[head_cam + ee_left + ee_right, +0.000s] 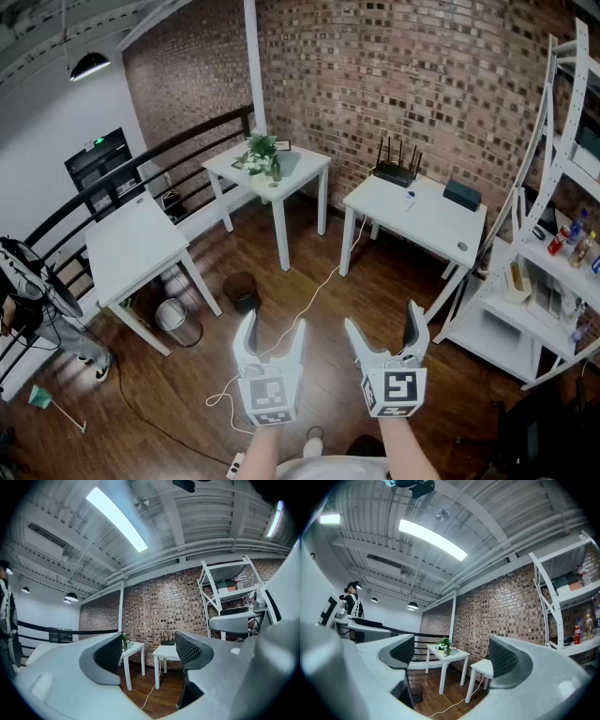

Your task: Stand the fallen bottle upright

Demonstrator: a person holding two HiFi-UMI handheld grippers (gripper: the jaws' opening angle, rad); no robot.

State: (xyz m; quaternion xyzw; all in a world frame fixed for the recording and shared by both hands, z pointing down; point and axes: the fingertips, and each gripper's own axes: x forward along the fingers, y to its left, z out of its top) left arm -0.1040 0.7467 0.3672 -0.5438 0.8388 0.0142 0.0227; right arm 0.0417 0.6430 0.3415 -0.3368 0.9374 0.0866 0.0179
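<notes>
Head view, bottle (410,198) far beyond right tool (382,315)

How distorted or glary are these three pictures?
Head view: evenly lit and sharp, but the white metal shelf rack bows at the right edge. Left gripper view: fisheye circle with black corners; the long ceiling strip light blows out white. Right gripper view: same fisheye, and a bright ceiling tube glares too.
</notes>
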